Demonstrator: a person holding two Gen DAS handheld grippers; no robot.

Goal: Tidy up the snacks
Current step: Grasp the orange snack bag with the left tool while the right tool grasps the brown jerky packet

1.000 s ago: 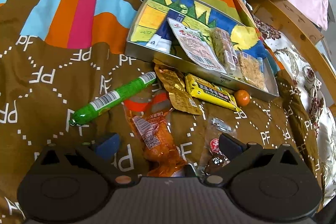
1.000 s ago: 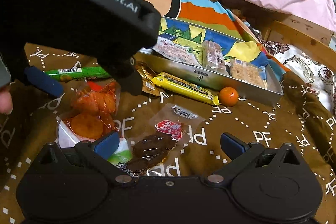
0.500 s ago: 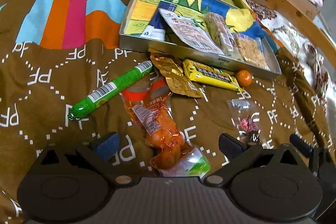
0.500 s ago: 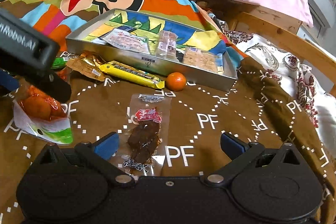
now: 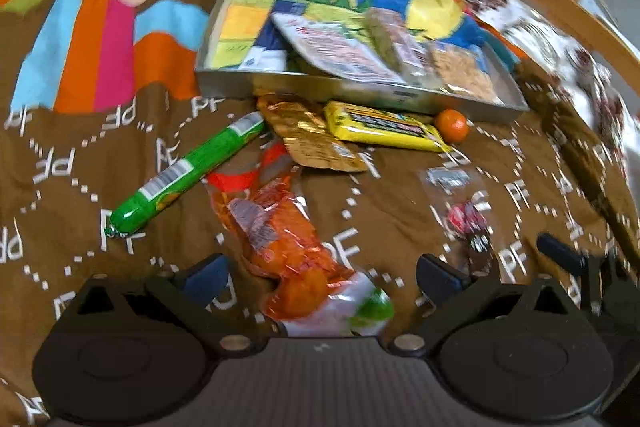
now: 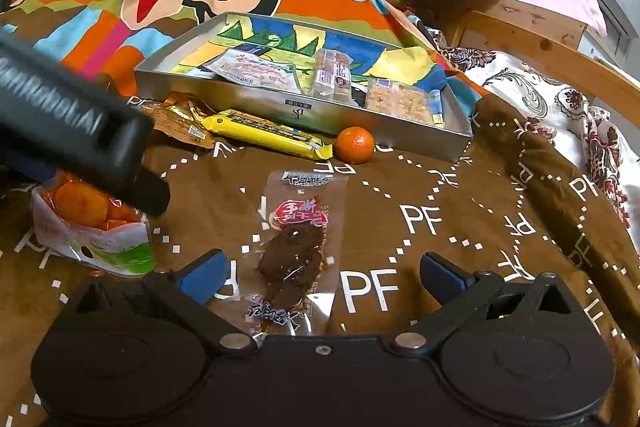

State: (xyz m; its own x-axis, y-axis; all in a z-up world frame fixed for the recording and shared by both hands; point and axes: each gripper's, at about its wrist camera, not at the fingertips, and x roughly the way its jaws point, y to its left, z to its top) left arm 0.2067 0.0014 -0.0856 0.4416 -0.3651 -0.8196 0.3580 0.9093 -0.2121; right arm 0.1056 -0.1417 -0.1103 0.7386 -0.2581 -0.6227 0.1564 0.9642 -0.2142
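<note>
Left gripper point(image 5: 320, 273) spread over orange snack bag point(image 5: 288, 239). Green sausage point(image 5: 188, 173) further left, barcode label. Right gripper point(image 6: 322, 275) spread around clear jerky packet point(image 6: 296, 247), red label. Tin tray point(image 6: 280, 103) marked "BS". Blanket point(image 6: 424, 219) printed "PF".

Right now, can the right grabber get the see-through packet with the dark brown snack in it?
Probably yes. The right gripper is open, and the clear packet lies flat on the brown blanket between its fingers with nothing on top. The left gripper is off to the side, over the orange bag.
</note>
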